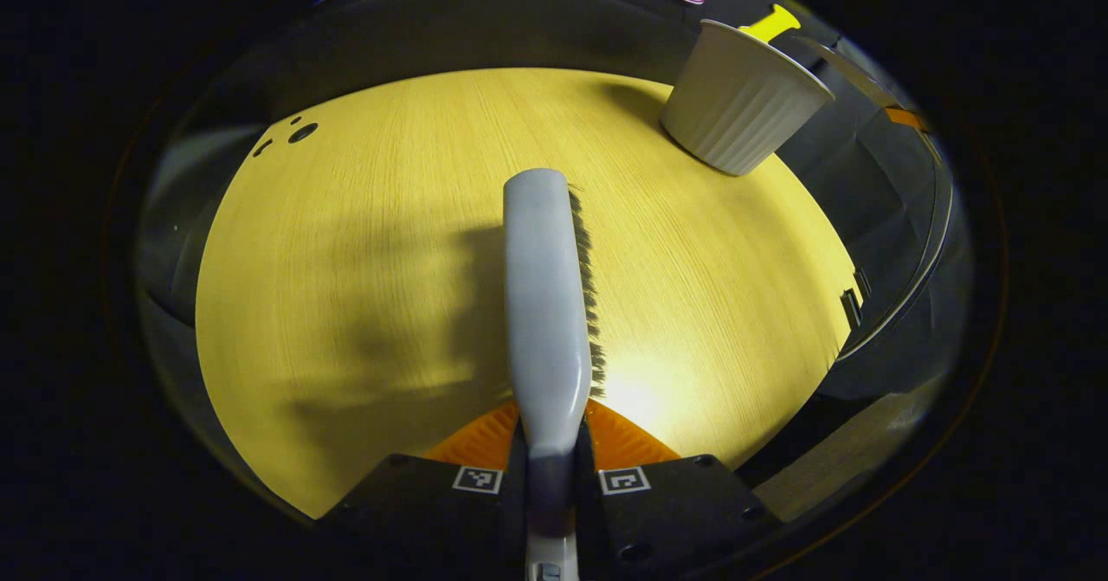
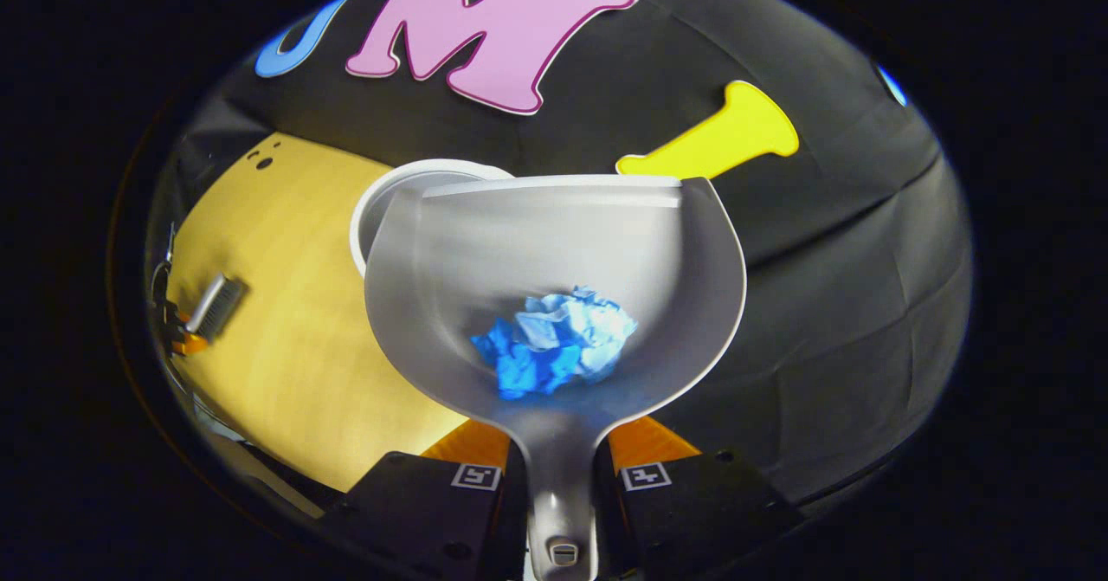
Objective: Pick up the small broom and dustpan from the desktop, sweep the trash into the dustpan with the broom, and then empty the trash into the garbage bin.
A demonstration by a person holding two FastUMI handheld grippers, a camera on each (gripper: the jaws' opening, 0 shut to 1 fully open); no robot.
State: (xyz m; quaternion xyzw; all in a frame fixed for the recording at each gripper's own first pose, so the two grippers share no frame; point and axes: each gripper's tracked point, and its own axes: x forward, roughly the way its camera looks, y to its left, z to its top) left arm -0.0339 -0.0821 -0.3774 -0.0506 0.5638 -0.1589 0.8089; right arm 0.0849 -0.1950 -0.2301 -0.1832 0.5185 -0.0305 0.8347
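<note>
- Resting inside the dustpan [image 2: 554, 261] is a crumpled blue-and-white wad of trash [image 2: 558, 343], lying in the middle of the pan's floor, nearer the handle than the front lip.
- The dustpan's handle runs down between the two fingers of the right tool [image 2: 561, 477], which are closed against it on both sides; the pan is held up in the air, clear of the tabletop.
- The pan's straight front lip sits level, and its left front corner overlaps the rim of the pale garbage bin [image 2: 381, 209] behind it; how high it is above the bin cannot be told.
- In the left gripper view the bin [image 1: 744, 100] is a ribbed, tapered tub standing at the far right edge of the tabletop [image 1: 363, 243].
- The left tool [image 1: 550, 477] has its fingers shut on the handle of the small broom [image 1: 544, 295], which points straight ahead with its dark bristles along the right side, above the tabletop's middle.
- In the right gripper view the broom [image 2: 215, 304] and the left tool [image 2: 177, 326] appear far off at the tabletop's left edge, well apart from the dustpan.
- Between broom and bin the wood surface lies open; small dark holes [image 1: 294, 133] mark the far left corner.
</note>
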